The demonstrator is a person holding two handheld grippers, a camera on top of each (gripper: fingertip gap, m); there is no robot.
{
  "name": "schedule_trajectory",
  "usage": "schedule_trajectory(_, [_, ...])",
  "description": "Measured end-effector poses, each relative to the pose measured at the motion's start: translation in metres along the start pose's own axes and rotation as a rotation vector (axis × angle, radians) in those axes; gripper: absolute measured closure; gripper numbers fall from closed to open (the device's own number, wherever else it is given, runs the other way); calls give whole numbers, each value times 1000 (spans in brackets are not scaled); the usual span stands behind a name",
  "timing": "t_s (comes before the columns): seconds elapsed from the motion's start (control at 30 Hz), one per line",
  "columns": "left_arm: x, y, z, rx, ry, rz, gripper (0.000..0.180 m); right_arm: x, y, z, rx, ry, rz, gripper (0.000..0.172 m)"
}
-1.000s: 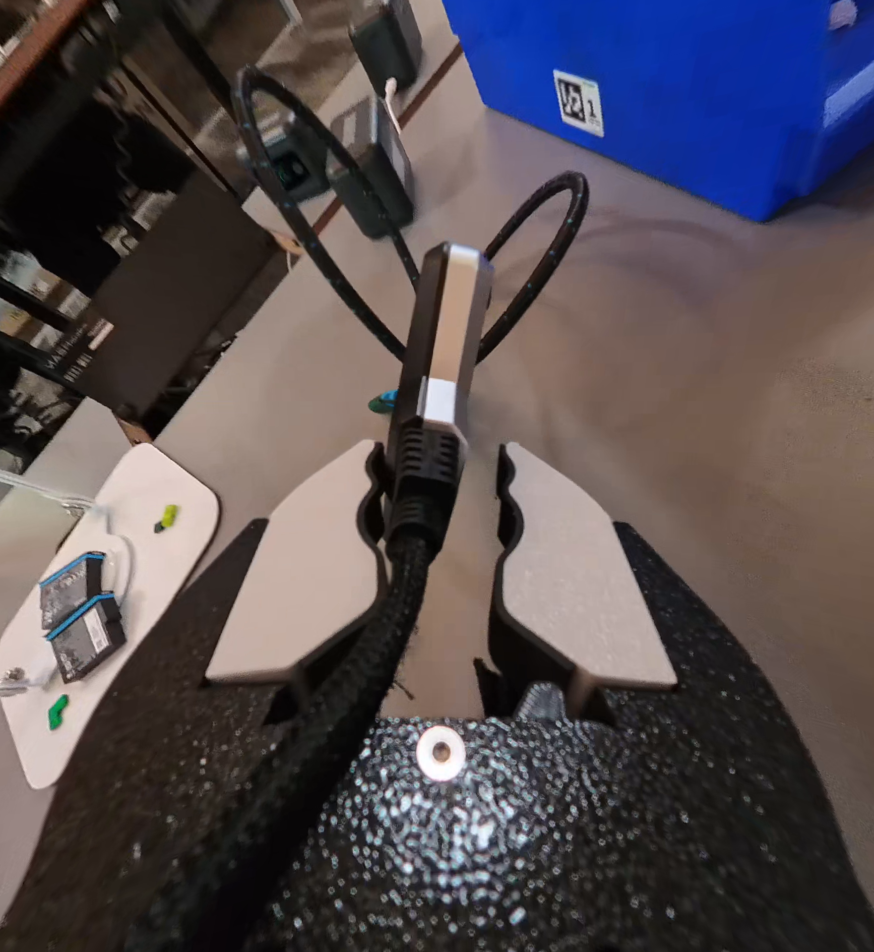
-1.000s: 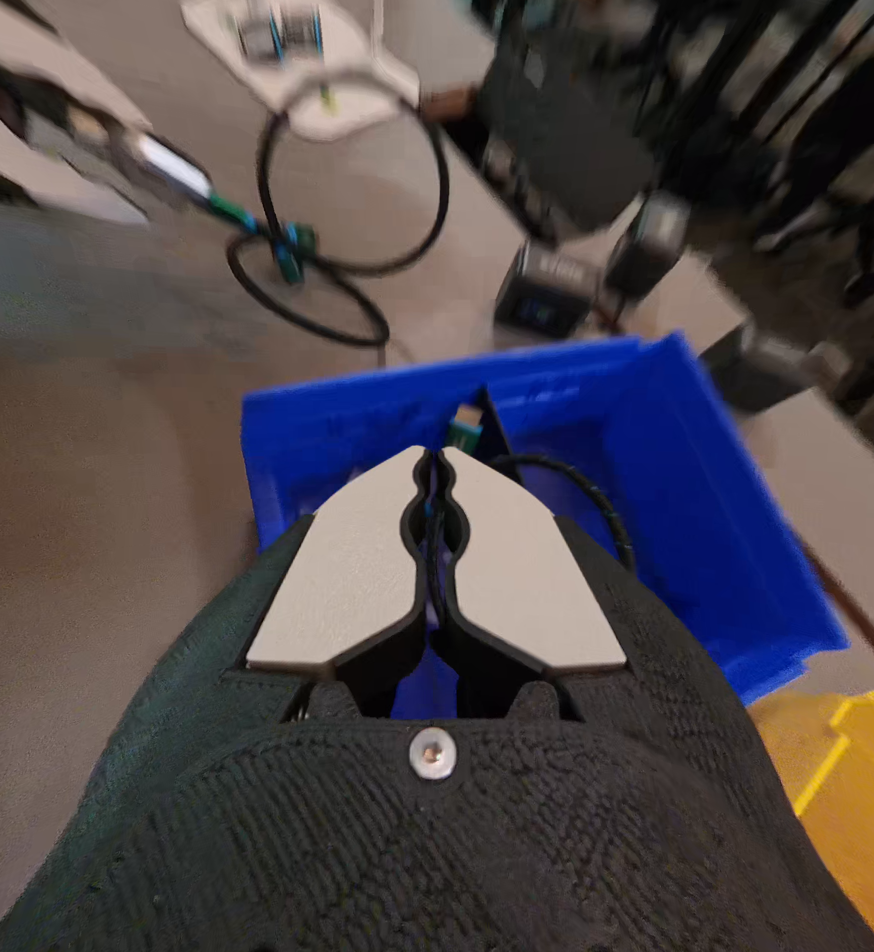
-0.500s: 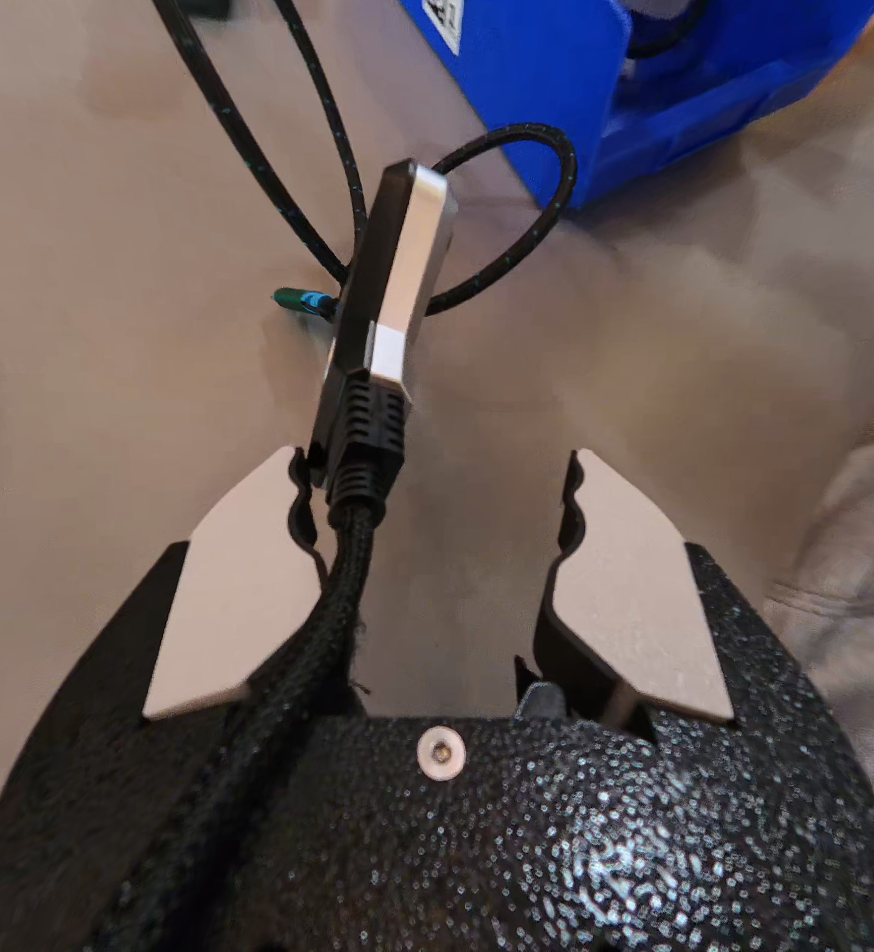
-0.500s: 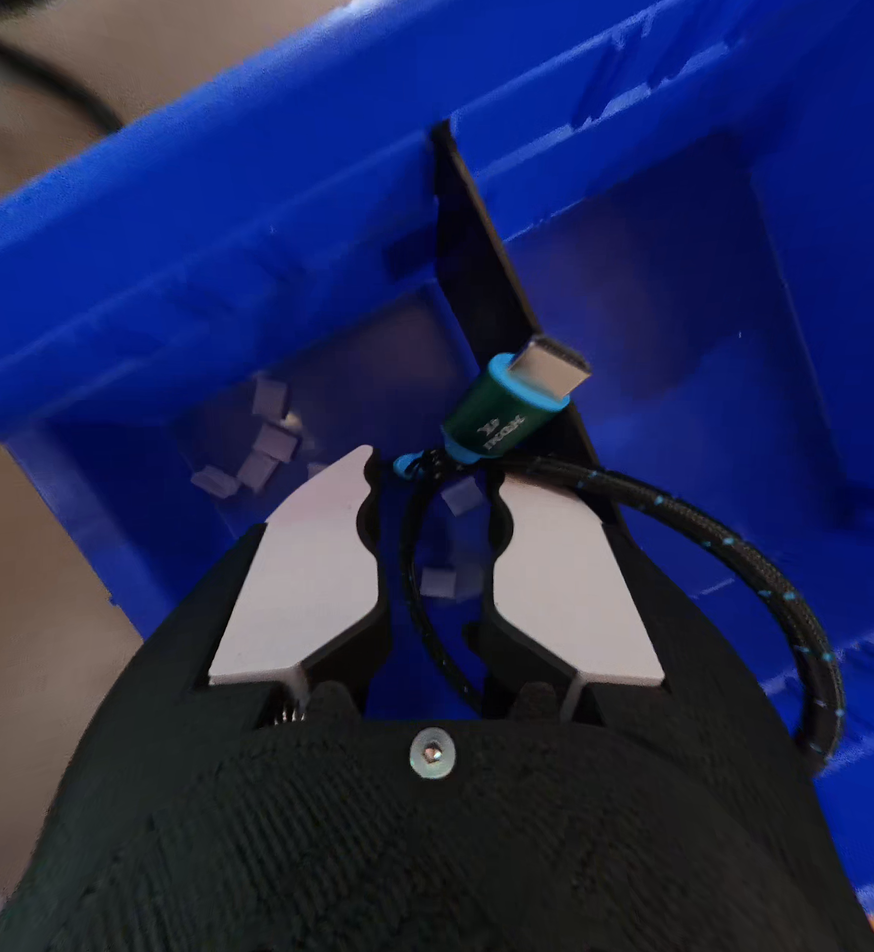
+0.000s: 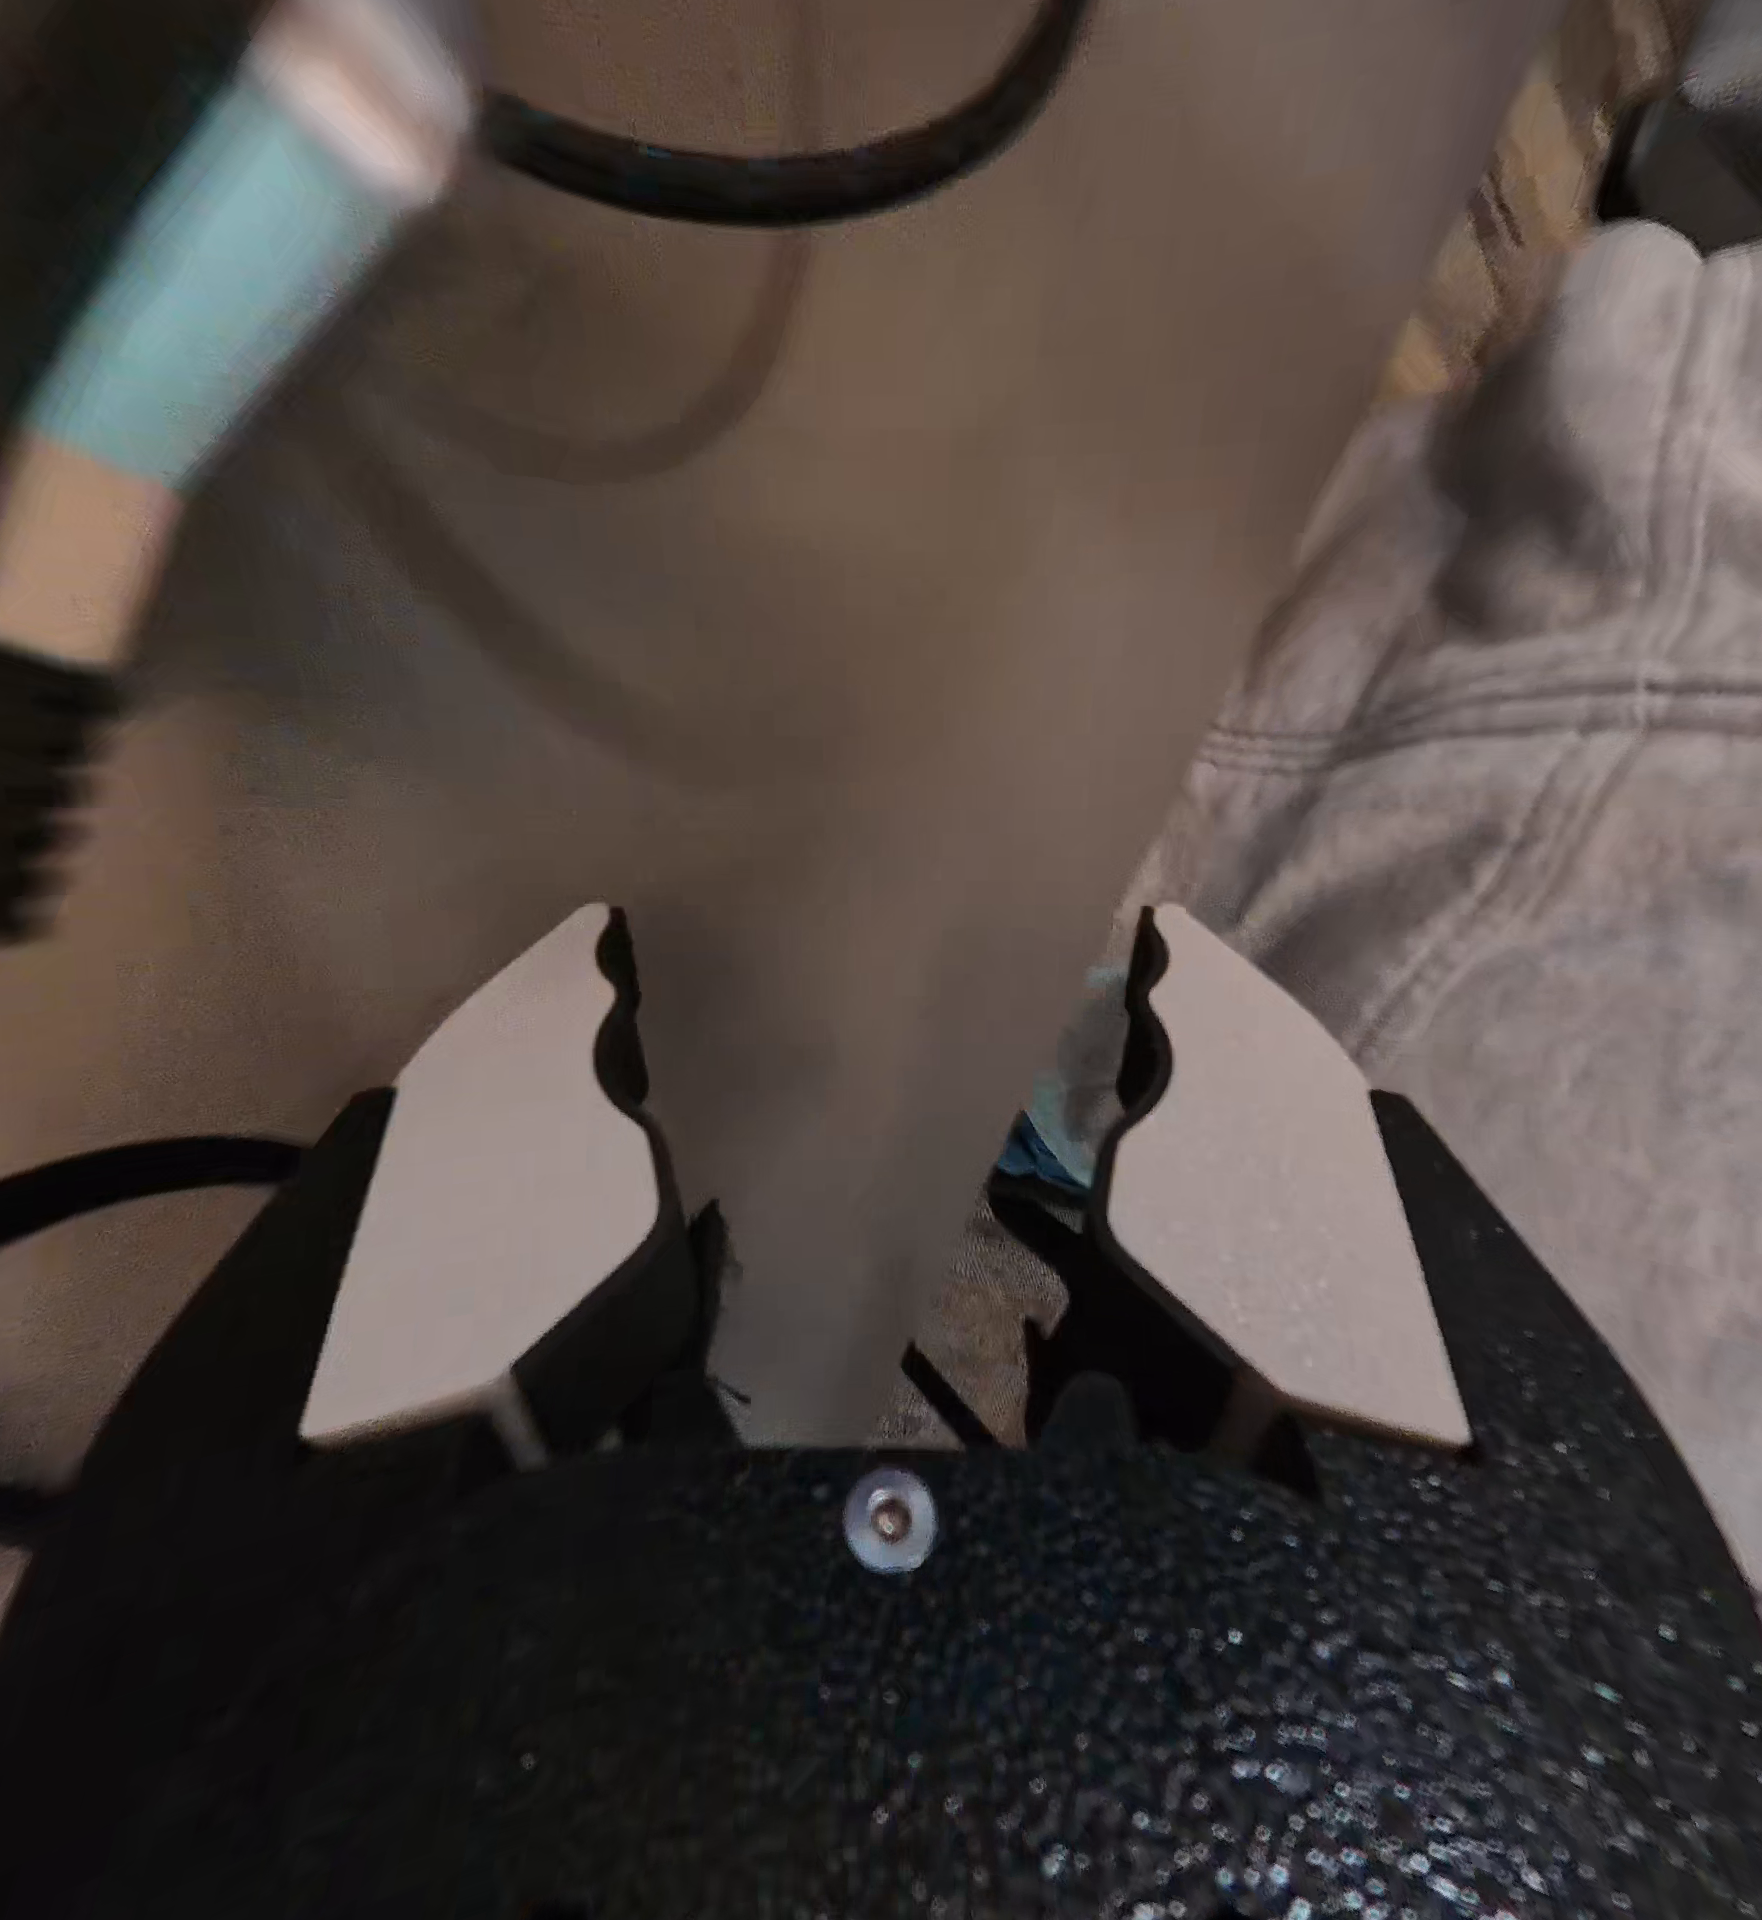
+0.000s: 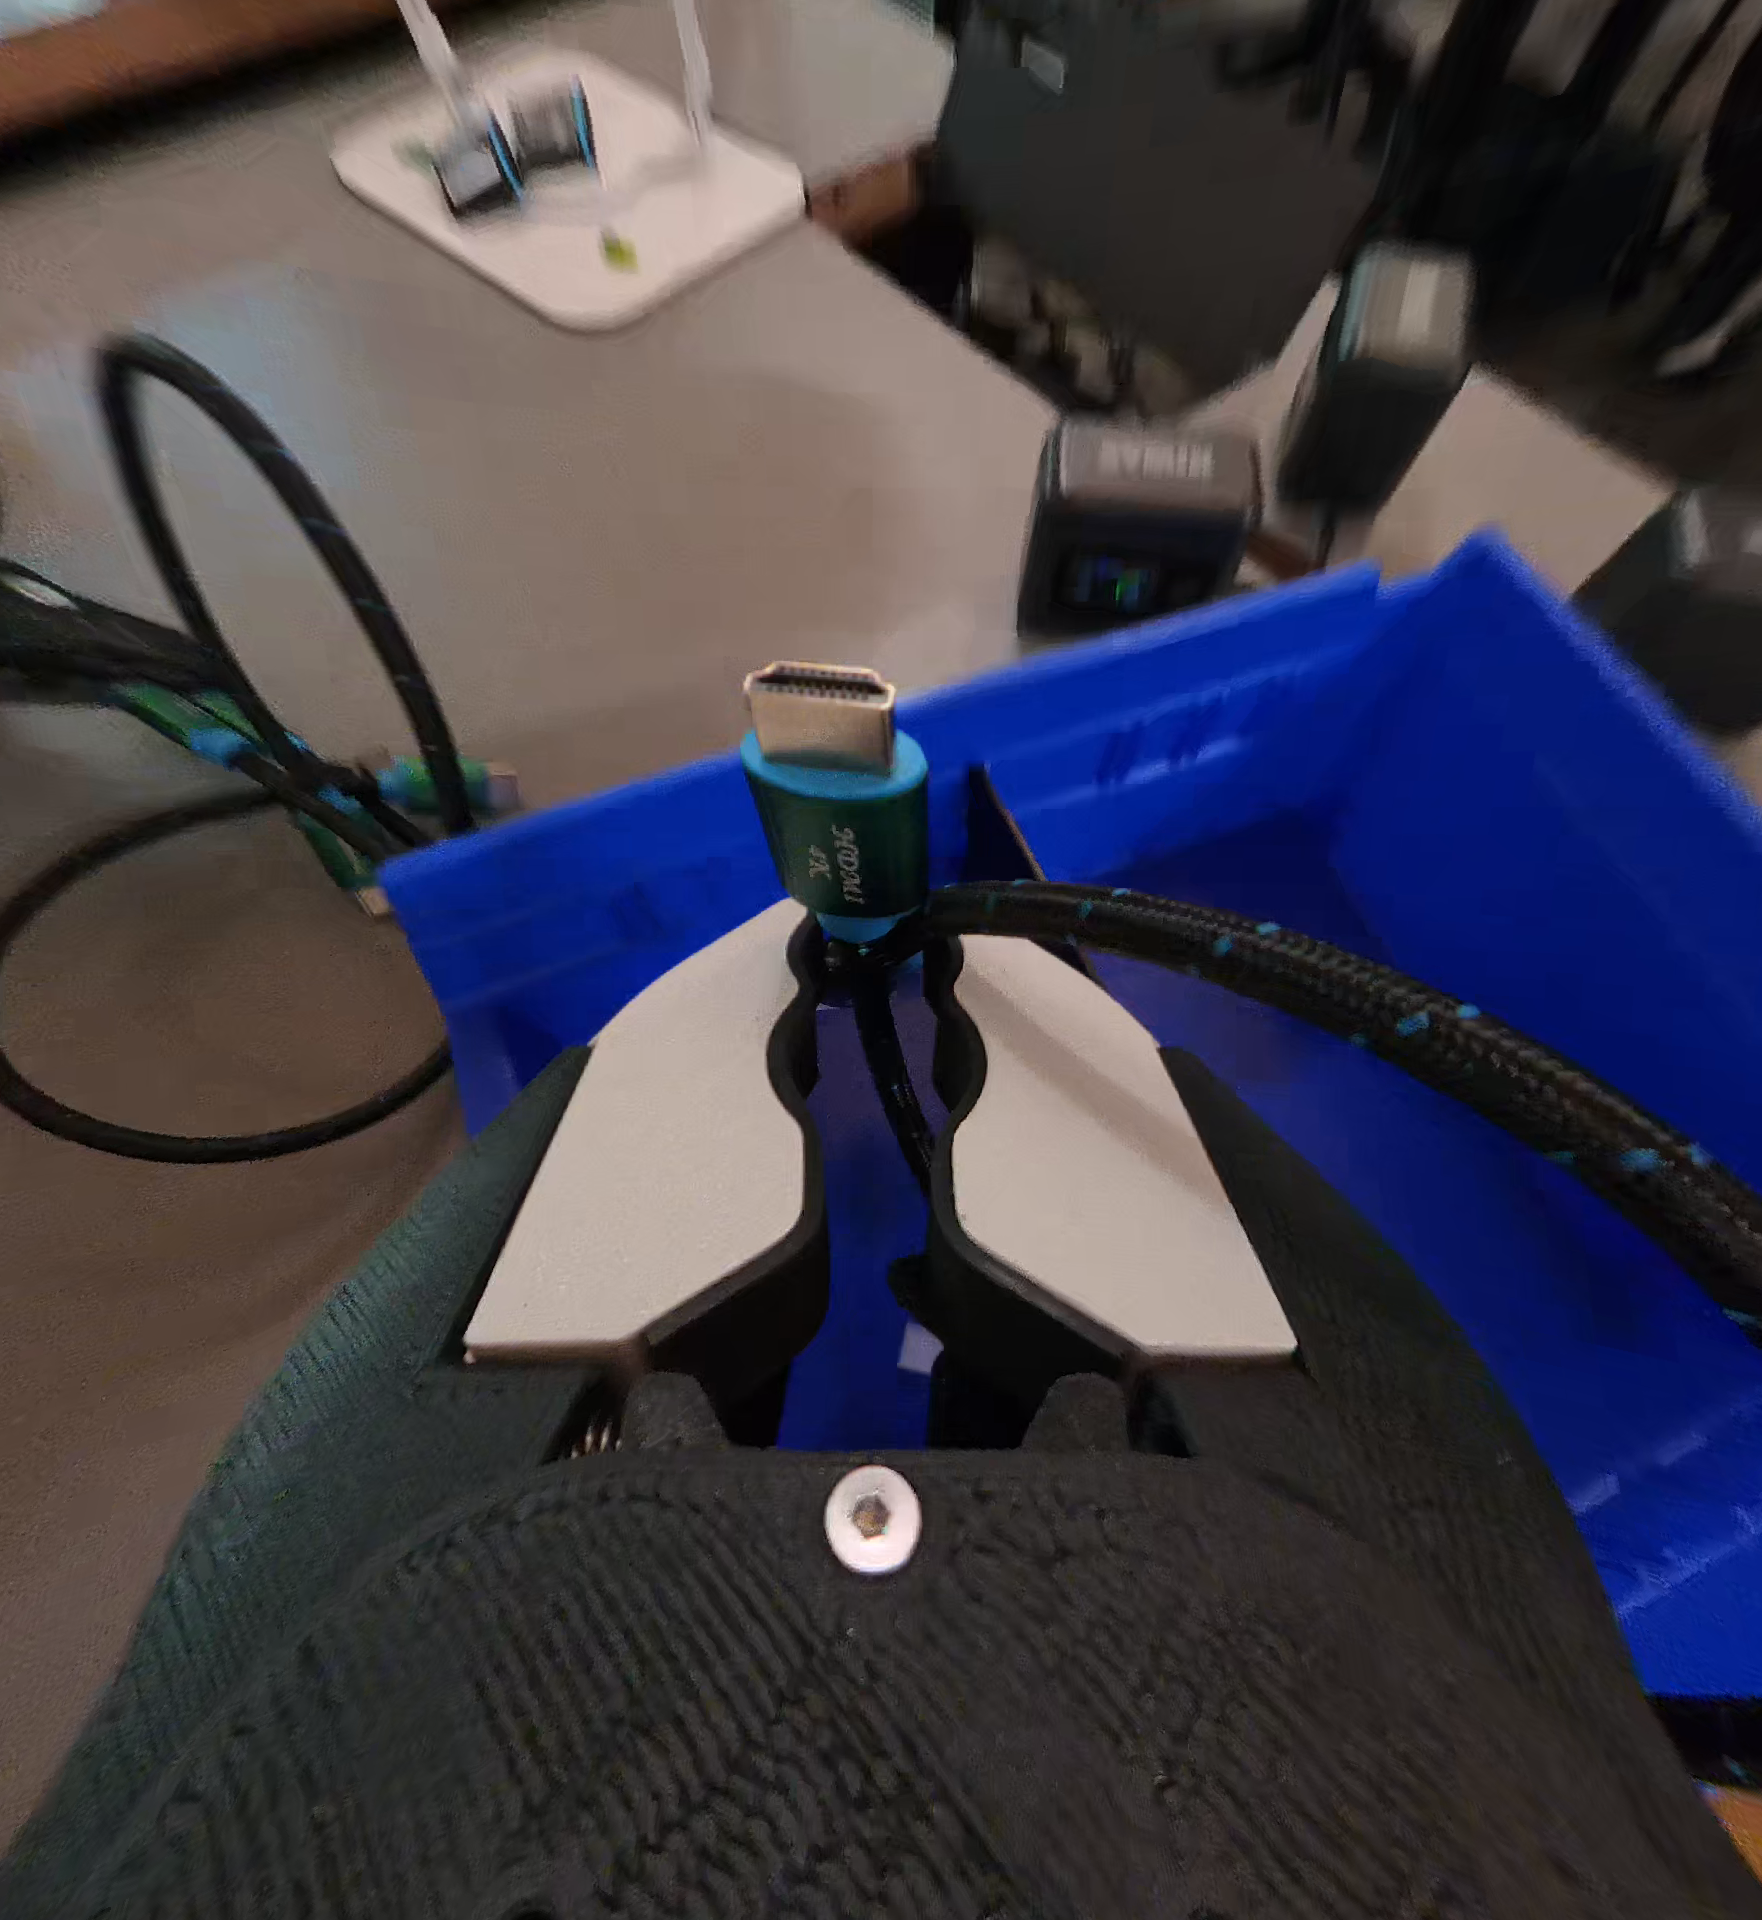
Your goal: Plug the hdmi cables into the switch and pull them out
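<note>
Right wrist view: the right claw point(image 6: 872, 961) pinches a black braided cable point(image 6: 1376, 1029) just behind its green plug point(image 6: 841, 831), over a blue bin point(image 6: 1479, 831); limp, light cord, stiff plug. Left claw point(image 5: 882, 997) gapes, apparently empty, above the desk point(image 5: 856, 571).

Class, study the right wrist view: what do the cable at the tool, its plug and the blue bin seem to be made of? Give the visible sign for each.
Cable: looks like woven fabric braid, black with blue flecks, matte.
Plug: a teal shell with a slight sheen, perhaps metal or plastic; its tip is shiny bare metal.
Blue bin: probably moulded plastic, with smooth, evenly coloured walls.
</note>
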State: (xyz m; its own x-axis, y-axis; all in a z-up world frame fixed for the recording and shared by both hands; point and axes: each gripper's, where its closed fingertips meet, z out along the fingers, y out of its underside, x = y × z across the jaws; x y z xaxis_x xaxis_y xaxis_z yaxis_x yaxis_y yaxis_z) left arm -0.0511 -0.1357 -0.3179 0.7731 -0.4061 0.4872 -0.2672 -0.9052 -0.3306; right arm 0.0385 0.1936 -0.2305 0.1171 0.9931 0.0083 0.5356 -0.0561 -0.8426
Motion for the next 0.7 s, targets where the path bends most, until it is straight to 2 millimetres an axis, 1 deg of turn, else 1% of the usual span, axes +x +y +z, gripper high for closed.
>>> schedule_trajectory(0.03, [8, 4, 0, -15, 26, 31, 93, -4, -11, -7, 63, -14, -21, 154])
schedule_trajectory(0.07, [16, 5, -1, -11, 49, 69, 96, -8, -22, -15, 126, -25, -32, 154])
schedule_trajectory(0.1, [26, 0, -4, 29, 77, 107, 102, -11, -33, -23, 186, -38, -31, 154])
schedule_trajectory(0.13, [39, -11, -9, 98, 127, 151, 110, -16, -45, -32, 254, -65, -24, 154])
schedule_trajectory(0.17, [51, -28, -17, 193, 160, 196, 117, -21, -58, -41, 325, -98, -2, 154])
schedule_trajectory(0.2, [58, -50, -26, 297, 149, 226, 126, -25, -70, -51, 393, -133, 27, 154])
schedule_trajectory(0.23, [62, -76, -36, 410, 115, 261, 134, -29, -83, -61, 460, -170, 55, 154])
schedule_trajectory(0.3, [74, -136, -64, 696, 9, 385, 139, -36, -104, -79, 575, -240, 117, 154])
schedule_trajectory(0.37, [83, -193, -95, 985, -183, 521, 141, -42, -120, -93, 661, -295, 172, 155])
schedule_trajectory(0.4, [83, -217, -108, 1081, -321, 581, 142, -45, -125, -98, 693, -315, 193, 155])
schedule_trajectory(0.43, [81, -238, -117, 1137, -491, 635, 141, -48, -129, -102, 722, -331, 204, 155])
schedule_trajectory(0.47, [77, -257, -123, 1155, -666, 685, 140, -52, -132, -105, 743, -343, 210, 155])
schedule_trajectory(0.5, [75, -274, -123, 1132, -823, 750, 139, -55, -134, -107, 758, -349, 210, 155])
schedule_trajectory(0.57, [69, -302, -117, 1039, -1107, 846, 131, -60, -137, -108, 768, -345, 195, 155])
schedule_trajectory(0.63, [71, -323, -106, 976, -1252, 941, 133, -64, -138, -109, 749, -338, 162, 155])
schedule_trajectory(0.7, [79, -335, -103, 1004, -1325, 994, 142, -63, -137, -111, 739, -327, 151, 155])
